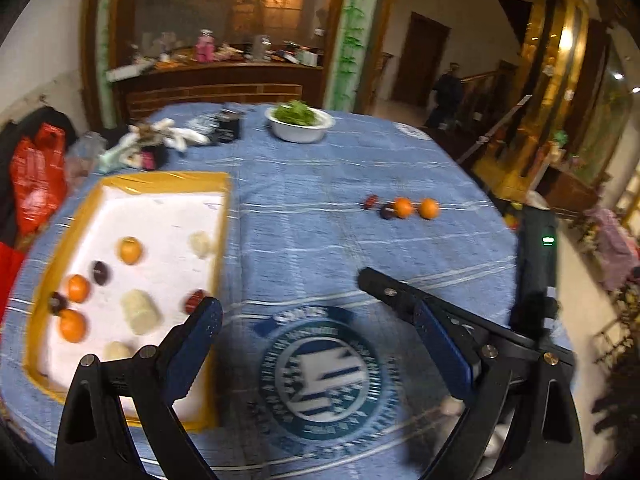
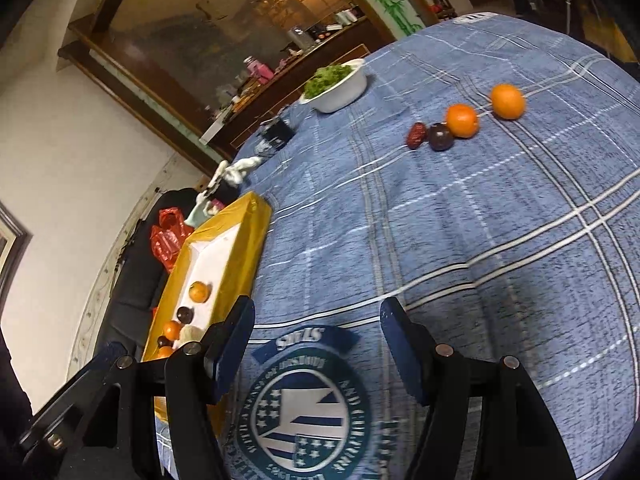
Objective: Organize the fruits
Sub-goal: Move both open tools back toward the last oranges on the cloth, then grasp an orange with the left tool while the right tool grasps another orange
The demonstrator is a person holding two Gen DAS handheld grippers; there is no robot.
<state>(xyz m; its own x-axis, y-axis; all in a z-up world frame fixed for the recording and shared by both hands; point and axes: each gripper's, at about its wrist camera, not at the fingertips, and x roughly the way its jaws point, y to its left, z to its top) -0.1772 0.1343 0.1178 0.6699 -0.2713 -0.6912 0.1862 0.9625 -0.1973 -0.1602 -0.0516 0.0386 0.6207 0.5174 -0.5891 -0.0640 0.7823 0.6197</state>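
Observation:
A yellow-rimmed white tray (image 1: 168, 179) lies at the table's left with oranges, dark plums, a red date and pale fruits in it; it also shows in the right wrist view (image 2: 248, 236). Two oranges (image 1: 428, 208) (image 2: 507, 101), a dark plum (image 2: 441, 136) and a red date (image 2: 416, 134) lie in a row on the blue cloth, far right. My left gripper (image 1: 288, 292) is open and empty above the cloth beside the tray. My right gripper (image 2: 318, 312) is open and empty over the round logo.
A white bowl of greens (image 1: 300, 120) (image 2: 336, 84) stands at the table's far side. Gloves and a dark box (image 1: 228, 126) lie at the far left. A red bag (image 1: 38, 176) sits off the table's left. A black device (image 1: 538, 240) stands at the right edge.

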